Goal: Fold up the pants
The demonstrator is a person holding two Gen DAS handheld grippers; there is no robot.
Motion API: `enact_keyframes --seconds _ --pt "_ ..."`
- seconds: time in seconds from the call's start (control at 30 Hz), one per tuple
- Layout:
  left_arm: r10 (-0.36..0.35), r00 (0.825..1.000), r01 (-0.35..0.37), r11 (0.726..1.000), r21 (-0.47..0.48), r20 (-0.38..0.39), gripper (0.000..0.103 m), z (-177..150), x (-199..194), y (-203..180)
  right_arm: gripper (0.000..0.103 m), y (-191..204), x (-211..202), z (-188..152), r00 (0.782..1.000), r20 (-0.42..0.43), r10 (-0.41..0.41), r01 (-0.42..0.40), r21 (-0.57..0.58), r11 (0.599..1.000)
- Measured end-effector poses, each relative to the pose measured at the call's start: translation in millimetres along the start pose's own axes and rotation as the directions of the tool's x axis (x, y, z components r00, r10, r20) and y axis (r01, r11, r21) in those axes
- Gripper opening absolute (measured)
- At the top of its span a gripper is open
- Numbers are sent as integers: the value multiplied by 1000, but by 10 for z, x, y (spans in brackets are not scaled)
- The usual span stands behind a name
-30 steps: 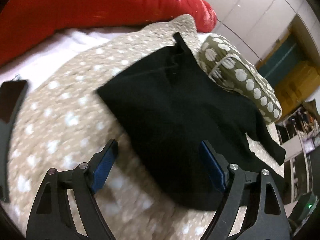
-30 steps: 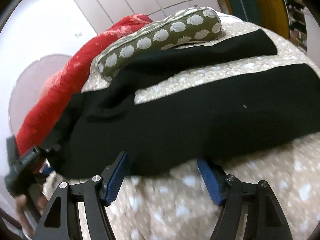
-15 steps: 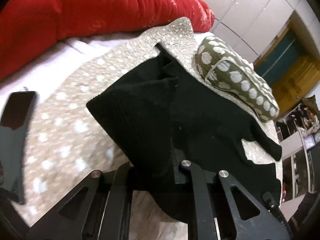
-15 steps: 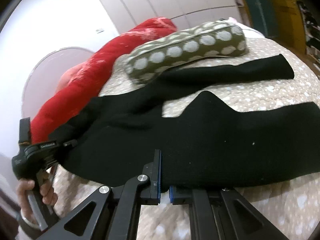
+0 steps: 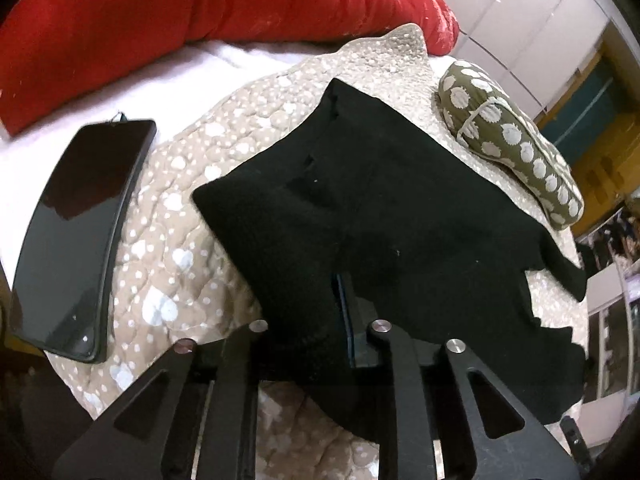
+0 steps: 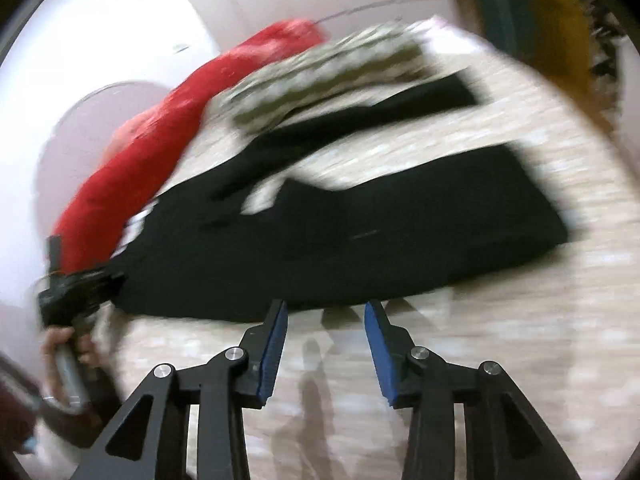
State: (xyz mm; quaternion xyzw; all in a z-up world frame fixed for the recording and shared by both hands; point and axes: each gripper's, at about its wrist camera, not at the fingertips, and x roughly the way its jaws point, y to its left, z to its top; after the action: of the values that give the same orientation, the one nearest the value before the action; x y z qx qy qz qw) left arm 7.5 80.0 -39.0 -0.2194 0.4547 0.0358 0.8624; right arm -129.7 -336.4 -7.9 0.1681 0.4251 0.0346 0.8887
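Black pants (image 5: 384, 216) lie spread on a beige dotted quilt (image 5: 176, 248), the two legs running off to the right. My left gripper (image 5: 336, 320) is shut on the pants' near waist edge, which bunches up between its fingers. In the blurred right wrist view the pants (image 6: 360, 232) lie across the quilt, and my right gripper (image 6: 325, 320) is open and empty just short of their near edge. The left gripper (image 6: 76, 292) shows there at the far left, held by a hand at the waist end.
A black phone (image 5: 80, 236) lies on the quilt to the left. A red cushion (image 5: 168, 12) runs along the back. An olive dotted bolster (image 5: 512, 140) lies beyond the pants. White wardrobe doors (image 5: 520, 8) stand behind the bed.
My right gripper has let go of the pants' edge, opened and pulled back. My left gripper stays shut on the waist and has lifted it slightly; the phone is now in full view.
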Motion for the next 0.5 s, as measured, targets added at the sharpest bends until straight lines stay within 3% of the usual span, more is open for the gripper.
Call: enact_keyframes --seconds 0.03,0.13,0.23,0.33,0.43,0.5 --pt "0 1000 0 1000 -7 2 24 -11 -14 15 41 -153 -122 18 996 39 -86 85 20 996" --pt "18 1000 -18 1000 5 11 30 -51 -77 35 44 -528 -211 96 970 81 -229 219 117 969" --pt "61 998 -62 997 37 26 38 -88 -104 -9 44 -804 -80 230 946 72 -315 299 176 938" --pt "69 997 -70 997 37 23 38 -102 -100 -3 41 -980 186 372 954 58 -296 276 227 934" --pt "86 996 -86 995 52 10 39 -98 -86 -26 7 -905 265 452 967 85 -242 220 215 952" --pt "96 995 -97 993 67 7 39 -94 -90 -45 7 -830 172 441 963 115 -243 220 183 958"
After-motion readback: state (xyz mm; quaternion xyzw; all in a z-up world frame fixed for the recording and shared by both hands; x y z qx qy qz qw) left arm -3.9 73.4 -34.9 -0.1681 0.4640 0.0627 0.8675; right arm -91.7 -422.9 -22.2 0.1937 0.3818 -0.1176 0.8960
